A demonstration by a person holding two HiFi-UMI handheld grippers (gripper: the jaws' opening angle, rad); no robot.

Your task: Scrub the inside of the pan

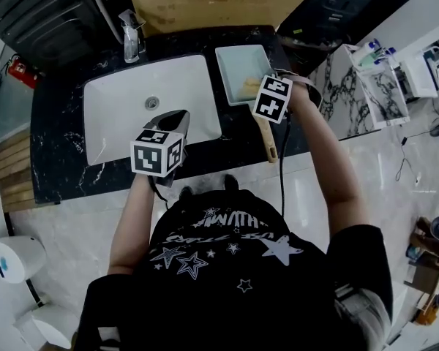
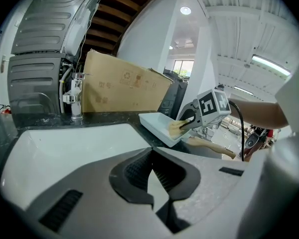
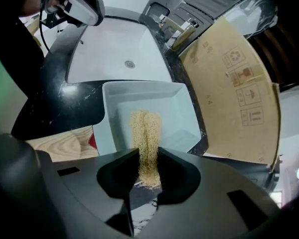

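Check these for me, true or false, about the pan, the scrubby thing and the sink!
1. The right gripper is shut on the tan scrubber. True.
2. The pan sits inside the sink. False: it is on the dark counter, beside the sink.
3. The left gripper holds a cup. False: its jaws are together with nothing between them.
4. The pan has a wooden handle. True.
5. A cardboard box stands behind the pan. True.
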